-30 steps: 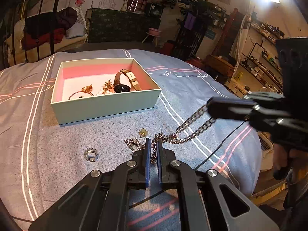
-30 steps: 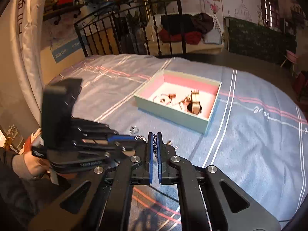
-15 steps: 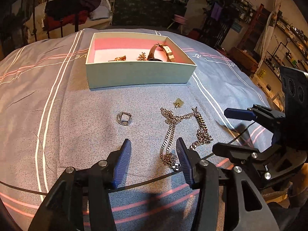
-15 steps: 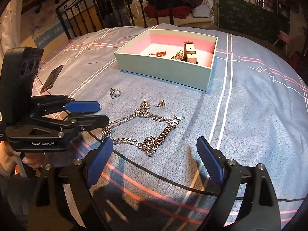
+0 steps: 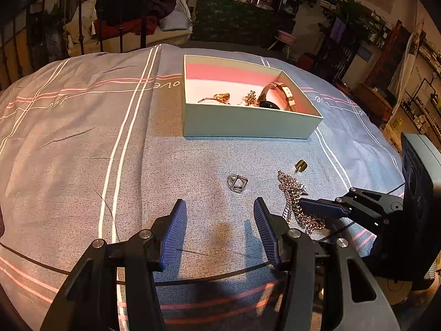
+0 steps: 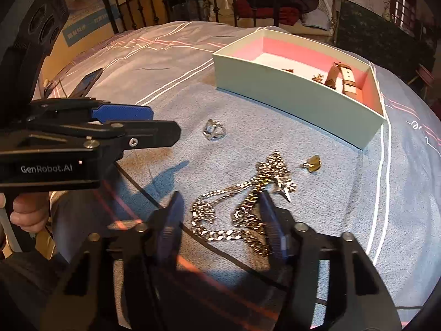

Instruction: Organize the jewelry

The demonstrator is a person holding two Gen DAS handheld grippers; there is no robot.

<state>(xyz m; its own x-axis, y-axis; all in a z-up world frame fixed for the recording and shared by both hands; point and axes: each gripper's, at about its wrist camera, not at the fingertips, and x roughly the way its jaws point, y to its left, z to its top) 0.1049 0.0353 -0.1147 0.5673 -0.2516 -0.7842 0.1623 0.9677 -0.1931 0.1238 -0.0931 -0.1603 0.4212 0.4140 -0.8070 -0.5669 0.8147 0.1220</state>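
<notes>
The chain necklace (image 6: 248, 204) lies in a loose silver heap on the bed (image 5: 82, 151), near the bed's near edge and in front of the box (image 6: 289, 96); its star pendant (image 6: 285, 189) rests at the heap's far side. Your right gripper (image 6: 220, 220) hangs low over that heap with its jaws apart; they have just been closing, and the chain lies between them, though you cannot tell from the blurred pads (image 6: 271, 226) whether they press it yet. Just beyond the chain sits a small gold earring (image 6: 312, 163), apart from it; a silver ring (image 6: 213, 131) lies alone further to the left in the right wrist view. Your left gripper (image 5: 220, 230) stands beside the right one with its jaws apart and nothing between them but bare sheet; the ring (image 5: 237, 182) lies a little ahead of its fingertips. The box, pale green outside and pink inside, sits open toward the middle of the bed; in it you have a watch (image 5: 275, 98) with a tan strap against the right wall, and gold pieces (image 5: 220, 98) beside it. A dark phone (image 6: 86, 82) lies near the bed's left edge in the right wrist view.
</notes>
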